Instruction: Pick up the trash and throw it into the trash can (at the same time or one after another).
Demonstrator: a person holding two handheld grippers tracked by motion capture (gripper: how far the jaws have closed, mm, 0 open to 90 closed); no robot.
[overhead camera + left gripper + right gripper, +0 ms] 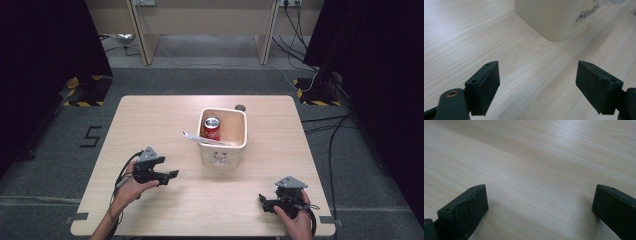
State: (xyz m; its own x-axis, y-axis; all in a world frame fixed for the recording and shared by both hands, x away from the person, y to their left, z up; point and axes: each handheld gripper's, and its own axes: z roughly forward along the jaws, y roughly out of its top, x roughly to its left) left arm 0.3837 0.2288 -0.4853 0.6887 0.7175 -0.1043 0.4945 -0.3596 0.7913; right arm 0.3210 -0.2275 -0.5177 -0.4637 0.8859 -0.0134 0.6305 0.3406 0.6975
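Observation:
A cream square bin (pixel 223 150) stands near the middle of the wooden table (pixel 150 120). A red soda can (pixel 211 128) stands upright inside it, and a flat silvery wrapper (pixel 192 136) lies across its left rim. My left gripper (pixel 170 176) is held low at the front left, pointing toward the bin, open and empty. In the left gripper view (pixel 537 82) the bin's corner (pixel 554 17) with dark lettering rises just ahead. My right gripper (pixel 262 201) sits at the front right, open, with bare tabletop between its jaws (pixel 540 205).
A small dark round spot (pixel 240 107) marks the table behind the bin. Black curtains flank both sides, and cables (pixel 320 125) run over the grey floor at the right. A wooden desk frame (pixel 205 20) stands beyond the table.

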